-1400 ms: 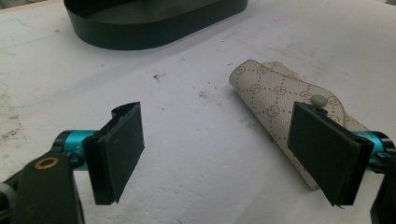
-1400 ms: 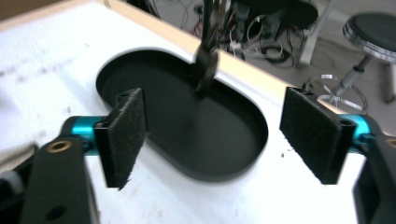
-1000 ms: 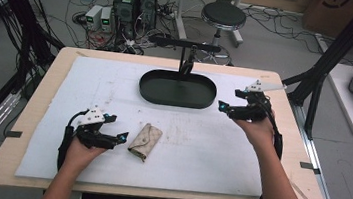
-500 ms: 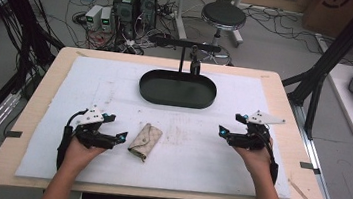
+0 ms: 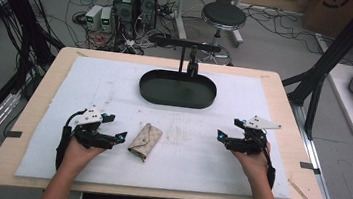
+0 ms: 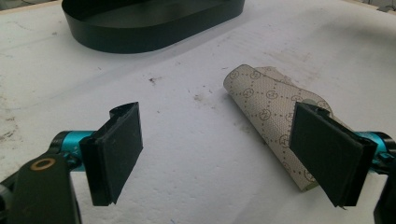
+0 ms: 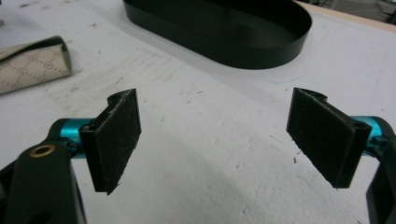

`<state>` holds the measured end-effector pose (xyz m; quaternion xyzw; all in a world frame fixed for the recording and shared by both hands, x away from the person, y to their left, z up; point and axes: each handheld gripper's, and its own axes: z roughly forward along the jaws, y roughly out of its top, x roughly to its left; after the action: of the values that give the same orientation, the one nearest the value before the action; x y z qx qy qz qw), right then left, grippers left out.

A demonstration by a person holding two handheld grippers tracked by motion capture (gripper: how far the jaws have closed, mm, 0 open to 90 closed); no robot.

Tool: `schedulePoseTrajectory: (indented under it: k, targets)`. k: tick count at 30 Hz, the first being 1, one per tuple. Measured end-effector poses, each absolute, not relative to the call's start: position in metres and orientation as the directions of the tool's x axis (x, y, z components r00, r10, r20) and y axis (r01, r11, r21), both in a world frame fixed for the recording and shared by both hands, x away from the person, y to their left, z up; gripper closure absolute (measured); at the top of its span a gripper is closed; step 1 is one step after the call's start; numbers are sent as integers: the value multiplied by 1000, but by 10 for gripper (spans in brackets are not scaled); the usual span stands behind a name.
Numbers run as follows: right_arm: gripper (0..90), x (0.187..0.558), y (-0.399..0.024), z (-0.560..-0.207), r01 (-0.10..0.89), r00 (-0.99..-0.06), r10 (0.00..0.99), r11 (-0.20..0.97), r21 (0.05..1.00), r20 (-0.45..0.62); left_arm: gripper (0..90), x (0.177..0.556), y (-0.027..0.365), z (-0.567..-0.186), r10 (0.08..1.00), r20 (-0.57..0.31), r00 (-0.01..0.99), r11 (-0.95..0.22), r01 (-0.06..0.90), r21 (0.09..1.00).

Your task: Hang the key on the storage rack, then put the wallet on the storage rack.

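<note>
A small beige patterned pouch (image 5: 145, 140) lies on the white mat (image 5: 115, 92), folded over on itself. My left gripper (image 5: 115, 138) rests low just left of it, open, with bare mat between its pads. In the left gripper view the pouch (image 6: 266, 100) lies ahead to the right, partly behind the right pad (image 6: 327, 156). My right gripper (image 5: 224, 135) is open low over the mat at the right, nothing between its pads. In the right gripper view the pouch (image 7: 32, 65) shows at the far left and the black oval tray (image 7: 261, 42) ahead.
The black oval tray (image 5: 146, 87) stands empty at the back middle of the mat, with a black camera stand (image 5: 189, 55) behind it. The wooden table (image 5: 288, 112) edge rims the mat. Stool, cables and equipment sit on the floor beyond.
My right gripper has come down and toward the near side, from beside the tray to low over the mat at the right. The left gripper and the pouch have stayed put.
</note>
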<state>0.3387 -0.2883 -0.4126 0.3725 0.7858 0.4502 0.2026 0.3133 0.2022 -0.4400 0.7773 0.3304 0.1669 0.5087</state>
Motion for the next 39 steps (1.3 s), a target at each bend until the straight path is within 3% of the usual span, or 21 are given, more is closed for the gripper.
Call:
schedulePoseTrajectory:
  k: [29,39]
  targets:
    - [182,343,-292,-414,404,-640,768,300,864,33,137,300,167,-433,673,-136,727,-284,424,860]
    - [182,343,-289,-414,401,-645,764,314,861,22,133,298,138,-439,675,-89,732,-360,432,827]
